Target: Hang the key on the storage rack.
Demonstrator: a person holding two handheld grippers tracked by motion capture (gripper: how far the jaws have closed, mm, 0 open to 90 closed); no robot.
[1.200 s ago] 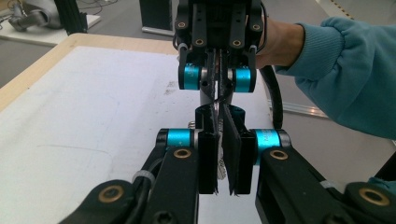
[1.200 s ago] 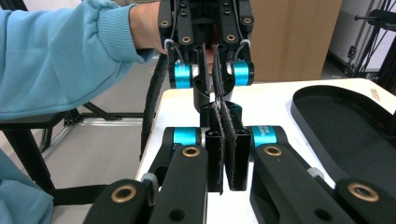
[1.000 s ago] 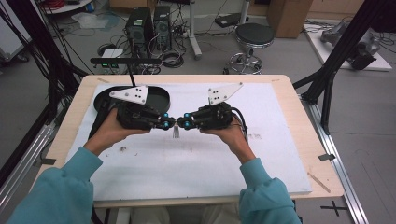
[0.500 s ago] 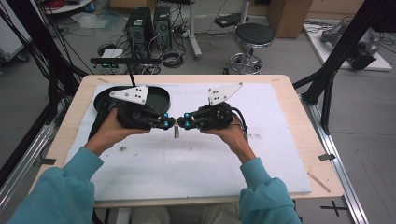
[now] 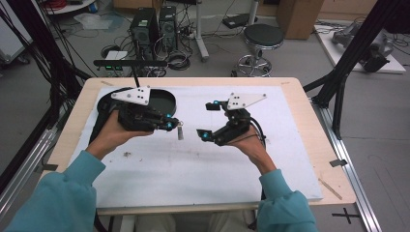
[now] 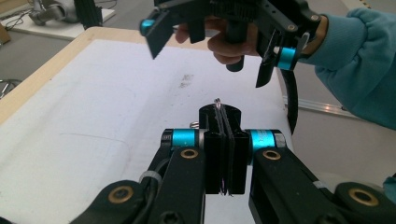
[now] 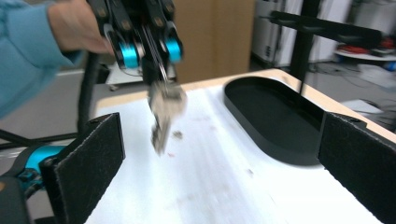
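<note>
**Key hangs from the left tool as the right one lets go**

The surface (image 5: 290, 159) lies under both tools, covered with a white sheet, and a black oval tray (image 5: 162, 101) sits just behind the left tool (image 5: 170, 124). That tool's jaws are pressed together, pinching a small metal key (image 5: 180, 132) by its top end; the key dangles below the tips, off the sheet. The right tool (image 5: 207, 120), a little apart and facing it, has just sprung its jaws wide, with nothing between them; seen along those jaws, the key (image 7: 163, 116) hangs ahead, beyond the gap.

I'd judge the key light, stiff and smooth, so it may swivel or slip in a thin pinch. The flat broad head looks the safest place to grip, squarely across its faces.
</note>
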